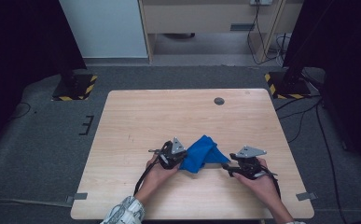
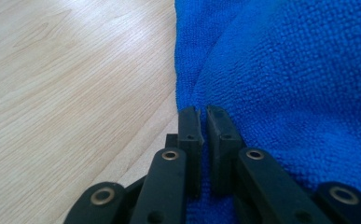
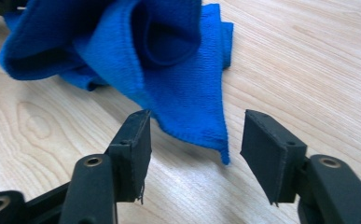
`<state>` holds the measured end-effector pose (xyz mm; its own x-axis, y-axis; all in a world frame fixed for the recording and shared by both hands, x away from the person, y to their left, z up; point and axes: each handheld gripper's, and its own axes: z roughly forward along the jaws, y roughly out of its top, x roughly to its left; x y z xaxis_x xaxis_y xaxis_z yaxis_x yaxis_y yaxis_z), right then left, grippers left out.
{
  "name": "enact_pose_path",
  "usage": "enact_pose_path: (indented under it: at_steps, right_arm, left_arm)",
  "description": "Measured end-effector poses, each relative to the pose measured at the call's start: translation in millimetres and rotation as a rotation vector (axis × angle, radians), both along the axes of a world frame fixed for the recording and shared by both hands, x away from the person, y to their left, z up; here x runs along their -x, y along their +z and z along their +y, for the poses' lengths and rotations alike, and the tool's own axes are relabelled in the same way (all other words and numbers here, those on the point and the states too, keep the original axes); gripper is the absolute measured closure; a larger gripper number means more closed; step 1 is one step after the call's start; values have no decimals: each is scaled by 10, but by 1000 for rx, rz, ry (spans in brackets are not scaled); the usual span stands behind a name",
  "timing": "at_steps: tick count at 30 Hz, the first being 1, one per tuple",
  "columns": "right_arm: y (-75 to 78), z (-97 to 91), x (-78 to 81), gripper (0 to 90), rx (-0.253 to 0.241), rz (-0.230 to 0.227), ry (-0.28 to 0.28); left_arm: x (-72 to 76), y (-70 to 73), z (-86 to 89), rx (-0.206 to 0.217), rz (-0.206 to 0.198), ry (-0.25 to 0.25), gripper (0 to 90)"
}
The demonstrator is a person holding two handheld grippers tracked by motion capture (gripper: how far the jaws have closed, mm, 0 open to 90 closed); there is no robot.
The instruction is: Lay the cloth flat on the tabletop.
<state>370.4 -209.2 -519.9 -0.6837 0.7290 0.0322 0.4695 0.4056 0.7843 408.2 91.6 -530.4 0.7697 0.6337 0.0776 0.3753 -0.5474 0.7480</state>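
Observation:
A blue cloth (image 1: pixel 201 151) lies bunched near the front middle of the wooden table (image 1: pixel 169 112). My left gripper (image 1: pixel 183 163) is at its left side. In the left gripper view the left gripper (image 2: pixel 204 114) is shut on a fold of the cloth (image 2: pixel 299 84), with blue fabric showing between the jaws. My right gripper (image 1: pixel 225 165) is at the cloth's right corner. In the right gripper view the right gripper (image 3: pixel 197 116) stands open, and the pointed corner of the cloth (image 3: pixel 169 60) hangs between the jaws without touching either pad. The cloth's far side is lifted.
A round grey grommet (image 1: pixel 219 101) sits near the table's far edge. Grey tape tabs (image 1: pixel 77 196) mark the front corners. Two stands with yellow-black bases (image 1: pixel 74 86) rest on the carpet beyond the table. Bare wood surrounds the cloth.

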Motion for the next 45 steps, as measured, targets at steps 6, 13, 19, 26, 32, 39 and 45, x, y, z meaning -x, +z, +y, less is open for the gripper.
enact_pose_path:
  at_steps: [6,13,19,26,32,39,45]
  right_arm:
    - [-5,100,16,452,-7,0,61]
    - [-54,199,-8,750,5,7,125]
    - [47,157,10,889,-43,-13,145]
    - [146,173,7,889,-69,-31,140]
    - [155,192,-34,888,-69,-31,125]
    - [145,207,-53,887,-59,-26,111]
    - [143,189,-61,887,-59,-21,98]
  left_arm:
    - [12,-1,-24,-7,-6,-1,841]
    - [14,-3,-27,3,2,6,836]
    - [7,23,-8,17,4,34,744]
    - [35,190,20,78,-30,46,600]
    - [104,399,-32,168,-63,36,517]
    - [253,491,-266,198,-64,-35,374]
    - [350,419,-475,162,-56,-77,229]
